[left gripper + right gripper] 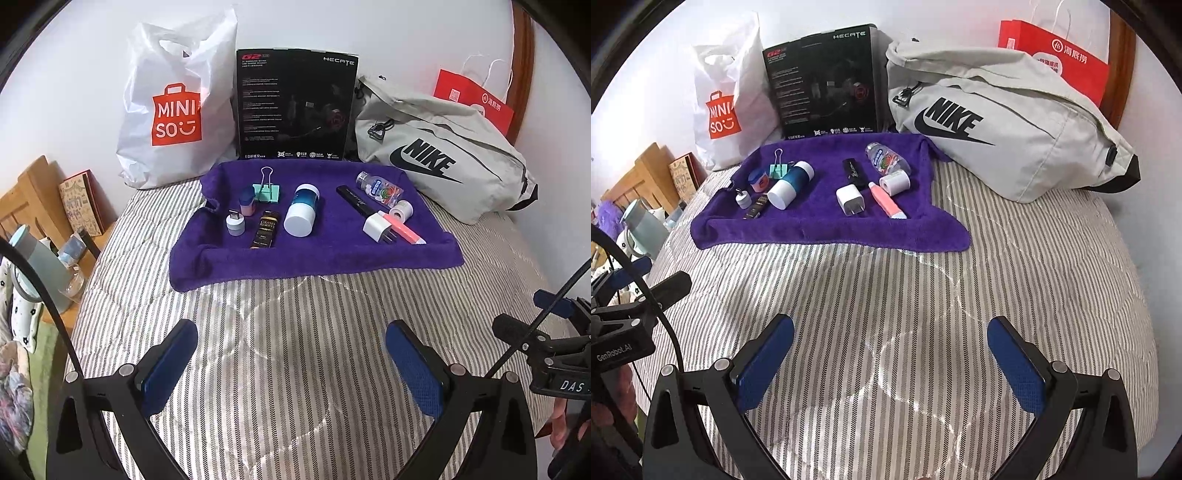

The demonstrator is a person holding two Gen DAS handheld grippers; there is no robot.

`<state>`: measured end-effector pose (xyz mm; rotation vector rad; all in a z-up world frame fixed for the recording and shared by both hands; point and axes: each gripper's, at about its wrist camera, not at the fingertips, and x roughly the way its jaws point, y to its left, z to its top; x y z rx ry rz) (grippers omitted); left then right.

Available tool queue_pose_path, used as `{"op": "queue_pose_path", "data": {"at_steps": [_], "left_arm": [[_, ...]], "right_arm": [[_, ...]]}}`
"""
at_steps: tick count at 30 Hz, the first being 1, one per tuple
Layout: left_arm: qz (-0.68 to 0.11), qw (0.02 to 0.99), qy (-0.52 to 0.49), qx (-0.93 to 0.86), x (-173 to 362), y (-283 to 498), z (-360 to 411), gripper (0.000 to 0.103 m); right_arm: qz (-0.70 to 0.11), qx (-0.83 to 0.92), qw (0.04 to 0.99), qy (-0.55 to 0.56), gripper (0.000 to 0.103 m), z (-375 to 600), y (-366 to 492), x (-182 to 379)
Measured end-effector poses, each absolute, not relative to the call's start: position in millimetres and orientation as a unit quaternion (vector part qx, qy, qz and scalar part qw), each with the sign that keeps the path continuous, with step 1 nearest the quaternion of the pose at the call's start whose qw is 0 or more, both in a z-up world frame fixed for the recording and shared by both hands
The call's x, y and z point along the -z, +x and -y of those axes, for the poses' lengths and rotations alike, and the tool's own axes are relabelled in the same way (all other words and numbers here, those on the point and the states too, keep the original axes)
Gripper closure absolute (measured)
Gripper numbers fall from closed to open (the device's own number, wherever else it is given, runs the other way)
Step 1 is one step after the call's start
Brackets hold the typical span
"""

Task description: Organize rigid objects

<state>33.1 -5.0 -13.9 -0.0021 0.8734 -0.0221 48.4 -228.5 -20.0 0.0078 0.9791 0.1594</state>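
- The left gripper (pixel 291 365) hangs over the striped bedcover (pixel 258 332), its blue pads spread wide and holding nothing; the purple towel (pixel 317 254) lies well ahead of it
- The right gripper (pixel 890 365) is likewise spread and empty (same bedcover below)
- On the towel: a white-capped blue bottle (pixel 302 210), a white charger plug (pixel 376 226), a green binder clip (pixel 266 190); none touches either gripper

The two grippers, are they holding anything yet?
No. The left gripper and right gripper are both open and empty above the striped bedcover.

Striped bed (pixel 258 350) under purple towel (pixel 314 254)
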Motion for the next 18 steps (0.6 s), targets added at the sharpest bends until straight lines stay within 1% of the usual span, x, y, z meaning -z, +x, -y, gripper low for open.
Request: {"op": "queue_pose_path", "data": {"at_steps": [18], "left_arm": [[-0.428,0.904,0.005,0.004,15.7,30.1,3.4,0.0]], "right_arm": [[-0.465,-0.072,0.882,0.001,0.0,232.9,43.0,16.1]]}}
